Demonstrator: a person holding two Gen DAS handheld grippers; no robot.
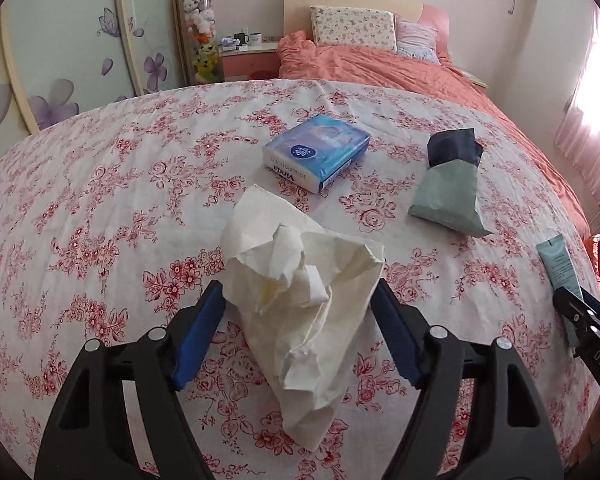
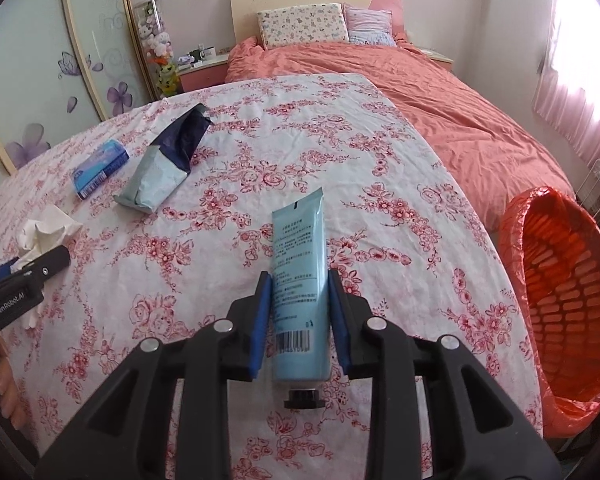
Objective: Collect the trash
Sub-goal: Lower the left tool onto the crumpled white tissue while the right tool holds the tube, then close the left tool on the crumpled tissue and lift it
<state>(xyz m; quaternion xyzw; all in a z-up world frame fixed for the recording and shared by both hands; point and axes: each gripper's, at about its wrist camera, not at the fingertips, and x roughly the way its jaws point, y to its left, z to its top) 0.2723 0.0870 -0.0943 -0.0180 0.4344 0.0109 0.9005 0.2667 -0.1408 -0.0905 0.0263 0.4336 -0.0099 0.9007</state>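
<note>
Straddling a crumpled white tissue on the floral bedspread, the left gripper stands released, poised to pinch. The right gripper clenches a blue tube, near the orange-lined bin at right.

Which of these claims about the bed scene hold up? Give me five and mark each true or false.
1. The crumpled tissue lies between the left gripper jaws. True.
2. The right gripper has nothing between its jaws. False: they flank the blue tube.
3. The tube's cap points away from the camera. False: it points toward it.
4. The orange-lined bin stands right of the bed. True.
5. The tissue pack lies in the bin. False: it lies on the floral sheet.
</note>
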